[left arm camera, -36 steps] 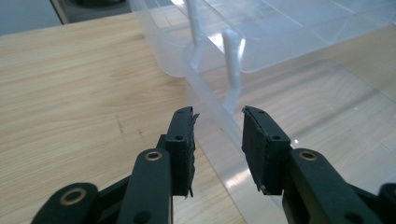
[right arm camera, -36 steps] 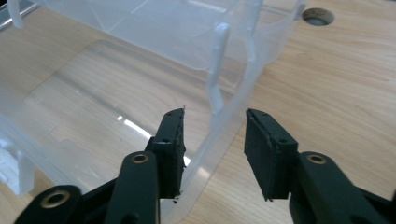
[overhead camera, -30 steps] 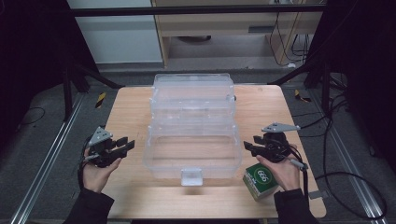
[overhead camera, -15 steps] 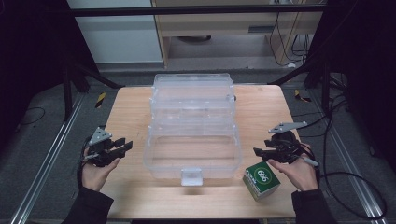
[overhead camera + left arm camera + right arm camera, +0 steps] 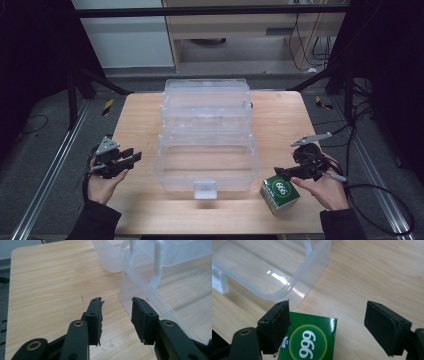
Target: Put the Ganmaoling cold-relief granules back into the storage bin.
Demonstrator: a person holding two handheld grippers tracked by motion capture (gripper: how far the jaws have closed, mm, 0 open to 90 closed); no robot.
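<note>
While the clear box [image 5: 207, 135] stands open in the middle of the table [image 5: 135, 120], its stepped tiers rise toward the far side and every compartment that shows holds nothing but bare plastic. The lowest and nearest tray [image 5: 206, 165] is the widest, with a small latch tab [image 5: 205, 189] at its front edge; the wood grain shows straight through its floor.

The green carton [image 5: 280, 194] lies on the table just off the tray's near right corner, apart from the plastic, with a round yellow-green mark bearing "999" on top. In the right gripper view the carton [image 5: 308, 338] sits low between the jaws, against the left pad while the right pad stands well clear of it. The right gripper [image 5: 286, 172] has just been opening its jaws; they are wide apart and press on nothing, with the carton loose between them.

The left gripper [image 5: 131, 156] hovers at the table's left edge, beside the tray's left wall. Its jaws stand partly open and empty, and in the left gripper view they point at the tray's corner [image 5: 130, 293].
</note>
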